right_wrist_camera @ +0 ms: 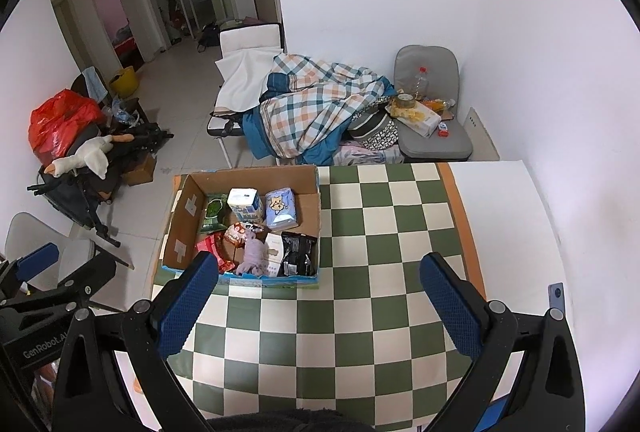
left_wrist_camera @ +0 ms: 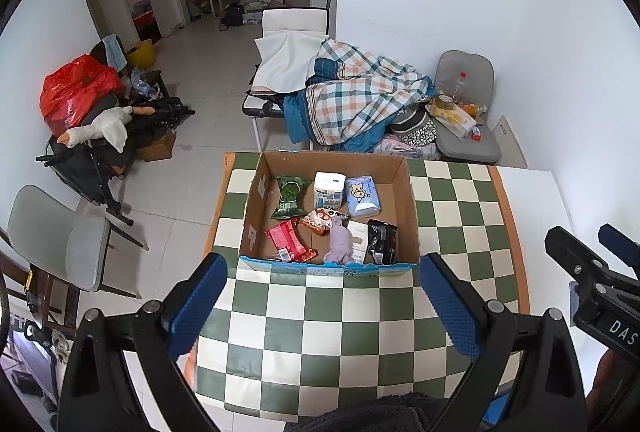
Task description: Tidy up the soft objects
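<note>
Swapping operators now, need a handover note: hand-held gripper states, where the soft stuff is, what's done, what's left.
Left hand-held gripper: open, empty, over the checkered tablecloth short of the box.
Right hand-held gripper: open, empty, over the cloth to the right of the box.
Cardboard box: holds green snack pack, white tissue pack, blue tissue pack, red packet, lilac plush toy, black packet.
Done: all visible soft items sit in the box; none loose on the cloth.
Left: nothing obvious; maybe tidy inside the box.
</note>
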A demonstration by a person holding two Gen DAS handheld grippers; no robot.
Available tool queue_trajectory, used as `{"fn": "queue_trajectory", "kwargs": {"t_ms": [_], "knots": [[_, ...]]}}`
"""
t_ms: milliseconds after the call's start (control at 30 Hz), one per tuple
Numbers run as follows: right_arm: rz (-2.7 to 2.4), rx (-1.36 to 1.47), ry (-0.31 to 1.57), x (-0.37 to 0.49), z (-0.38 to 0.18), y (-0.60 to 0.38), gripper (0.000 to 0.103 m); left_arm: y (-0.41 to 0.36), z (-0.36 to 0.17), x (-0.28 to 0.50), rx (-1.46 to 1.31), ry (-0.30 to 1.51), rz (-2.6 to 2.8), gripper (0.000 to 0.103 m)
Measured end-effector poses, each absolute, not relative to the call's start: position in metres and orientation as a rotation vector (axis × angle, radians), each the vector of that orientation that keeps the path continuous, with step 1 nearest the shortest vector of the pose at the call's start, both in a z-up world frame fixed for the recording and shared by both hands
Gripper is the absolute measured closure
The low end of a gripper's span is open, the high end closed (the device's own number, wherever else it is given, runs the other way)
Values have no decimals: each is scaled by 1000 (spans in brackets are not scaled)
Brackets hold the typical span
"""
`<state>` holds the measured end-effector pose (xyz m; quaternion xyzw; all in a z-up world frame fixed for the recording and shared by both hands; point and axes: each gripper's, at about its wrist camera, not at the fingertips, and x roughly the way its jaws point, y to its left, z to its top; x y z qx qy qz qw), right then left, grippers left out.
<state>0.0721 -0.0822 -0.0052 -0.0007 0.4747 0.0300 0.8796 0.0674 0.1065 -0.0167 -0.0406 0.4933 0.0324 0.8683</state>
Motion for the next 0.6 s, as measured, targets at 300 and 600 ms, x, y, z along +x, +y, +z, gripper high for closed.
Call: {"fn": "queue_trajectory", "kwargs": {"t_ms": [300, 600], "knots": [[47, -9, 985, 71, -5, -85, 1, 107, -13, 71, -85, 1020, 66, 5], [34, -1, 980, 67, -5, -93, 1, 107, -8, 69, -86, 1008, 72, 5]]}}
